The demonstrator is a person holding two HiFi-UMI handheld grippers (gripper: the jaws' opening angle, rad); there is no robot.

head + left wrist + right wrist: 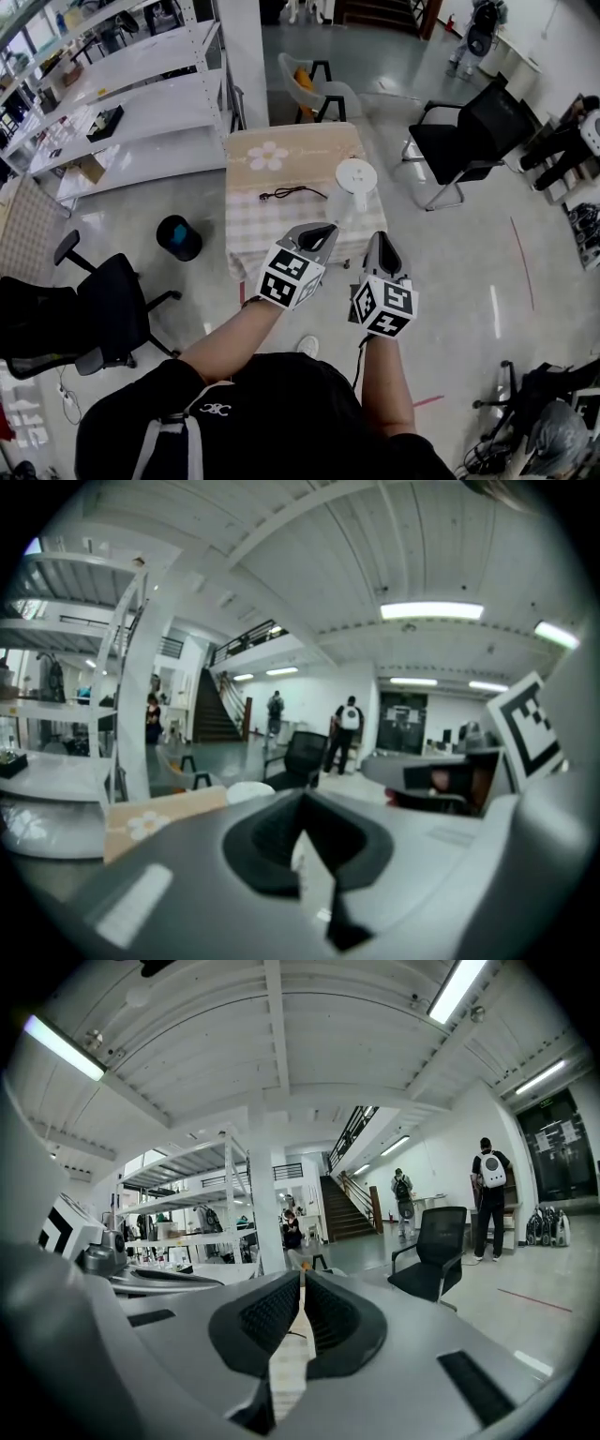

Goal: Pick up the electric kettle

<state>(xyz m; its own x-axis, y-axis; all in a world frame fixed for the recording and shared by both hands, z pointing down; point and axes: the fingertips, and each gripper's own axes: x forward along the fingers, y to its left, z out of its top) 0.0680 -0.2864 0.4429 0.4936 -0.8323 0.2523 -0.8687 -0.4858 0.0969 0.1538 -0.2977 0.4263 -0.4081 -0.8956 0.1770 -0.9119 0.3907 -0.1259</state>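
Observation:
The white electric kettle (356, 182) stands on the right side of a small table (281, 225) covered with a beige flowered and checked cloth. A black power cord (292, 193) lies on the cloth to its left. My left gripper (324, 231) is shut and empty, held in the air just before the table's near edge, below the kettle. My right gripper (382, 240) hovers beside it, also shut with nothing between its jaws. The left gripper view shows the kettle's lid (249, 790) just beyond its jaws. In the right gripper view (302, 1275) only cloth shows through the slit.
A black bin (179, 236) stands on the floor left of the table, with a black office chair (105, 309) nearer me. White shelving (141, 103) runs along the left. Another black chair (469, 139) sits at the right, and a white chair (314, 86) behind the table.

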